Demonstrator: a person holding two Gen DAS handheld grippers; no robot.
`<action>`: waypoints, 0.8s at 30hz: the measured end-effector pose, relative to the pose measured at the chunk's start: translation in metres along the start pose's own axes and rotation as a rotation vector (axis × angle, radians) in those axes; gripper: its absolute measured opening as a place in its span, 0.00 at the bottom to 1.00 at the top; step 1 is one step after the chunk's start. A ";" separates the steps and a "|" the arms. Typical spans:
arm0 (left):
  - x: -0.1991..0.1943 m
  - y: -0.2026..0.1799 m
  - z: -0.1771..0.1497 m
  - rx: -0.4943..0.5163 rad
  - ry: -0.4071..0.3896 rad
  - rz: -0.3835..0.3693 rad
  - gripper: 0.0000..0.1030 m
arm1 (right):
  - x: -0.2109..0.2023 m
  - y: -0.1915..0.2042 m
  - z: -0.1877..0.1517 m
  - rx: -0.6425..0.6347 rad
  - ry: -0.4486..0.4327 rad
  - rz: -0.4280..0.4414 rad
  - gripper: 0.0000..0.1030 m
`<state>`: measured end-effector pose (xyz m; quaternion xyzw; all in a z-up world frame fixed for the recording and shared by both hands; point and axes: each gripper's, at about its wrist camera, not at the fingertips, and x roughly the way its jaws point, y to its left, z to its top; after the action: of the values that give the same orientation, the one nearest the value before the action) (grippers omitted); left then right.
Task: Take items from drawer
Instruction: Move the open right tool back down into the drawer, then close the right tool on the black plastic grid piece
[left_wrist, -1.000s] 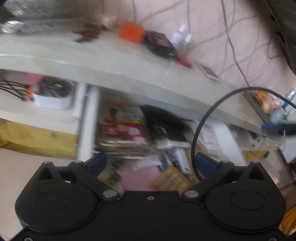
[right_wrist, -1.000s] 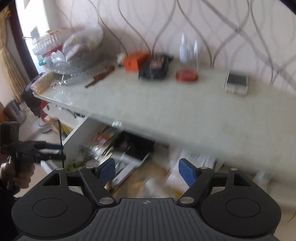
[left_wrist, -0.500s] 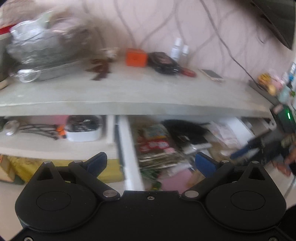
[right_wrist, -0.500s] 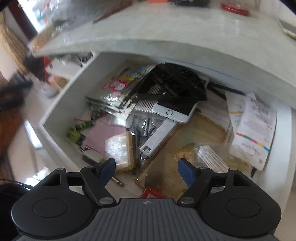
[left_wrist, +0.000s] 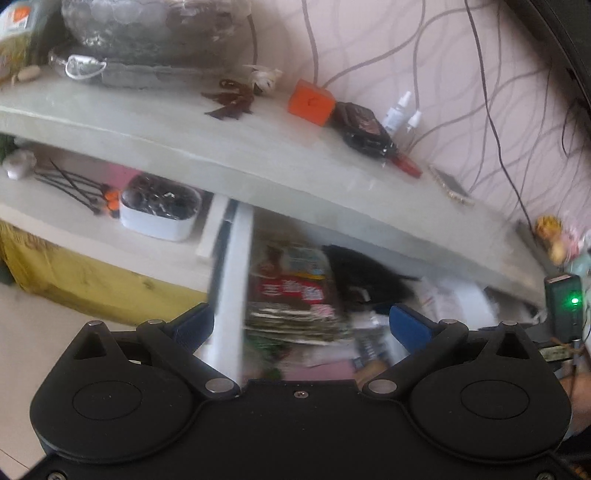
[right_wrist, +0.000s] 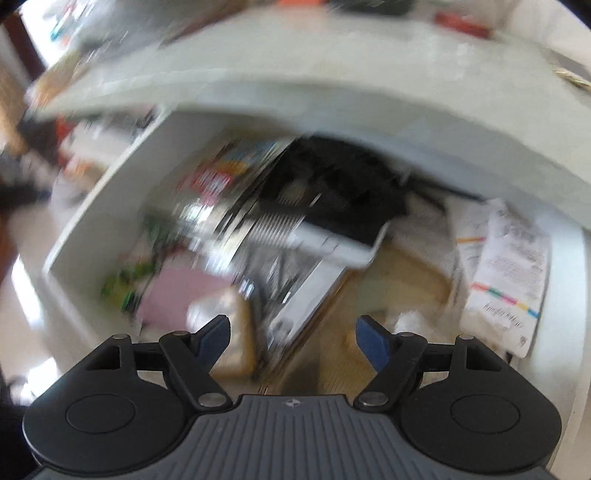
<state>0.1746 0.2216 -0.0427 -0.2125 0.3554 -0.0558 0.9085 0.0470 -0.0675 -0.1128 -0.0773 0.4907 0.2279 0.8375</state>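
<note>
Drawer (right_wrist: 92, 206) stands pulled out under the grey counter (left_wrist: 258, 155), and it is full of stuff. Our right gripper (right_wrist: 293, 332) hangs right over it with its jaws wide apart and nothing in them. A white flat box (right_wrist: 314, 288) lies just ahead at 12 o'clock, its long side running from 6 up toward 1 o'clock. The right hand is much nearer to it. Our left gripper (left_wrist: 301, 323) is spread wide too, empty, and sits farther back. Only the left view shows the orange box (left_wrist: 312, 101) on the counter. Only the right view shows the papers (right_wrist: 506, 273) at 3 o'clock, though it is blurry.
</note>
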 end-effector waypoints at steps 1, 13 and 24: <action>0.002 -0.004 -0.001 -0.015 0.001 -0.004 1.00 | 0.000 -0.004 0.003 0.030 -0.028 -0.014 0.76; 0.022 -0.029 -0.020 0.020 0.052 -0.048 1.00 | 0.021 -0.013 0.034 0.150 -0.164 -0.145 0.80; 0.030 -0.024 -0.020 0.015 0.049 -0.023 1.00 | 0.039 -0.059 0.031 0.391 -0.230 -0.012 0.82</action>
<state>0.1848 0.1854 -0.0640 -0.2084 0.3747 -0.0742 0.9004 0.1148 -0.0964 -0.1362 0.1099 0.4264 0.1308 0.8882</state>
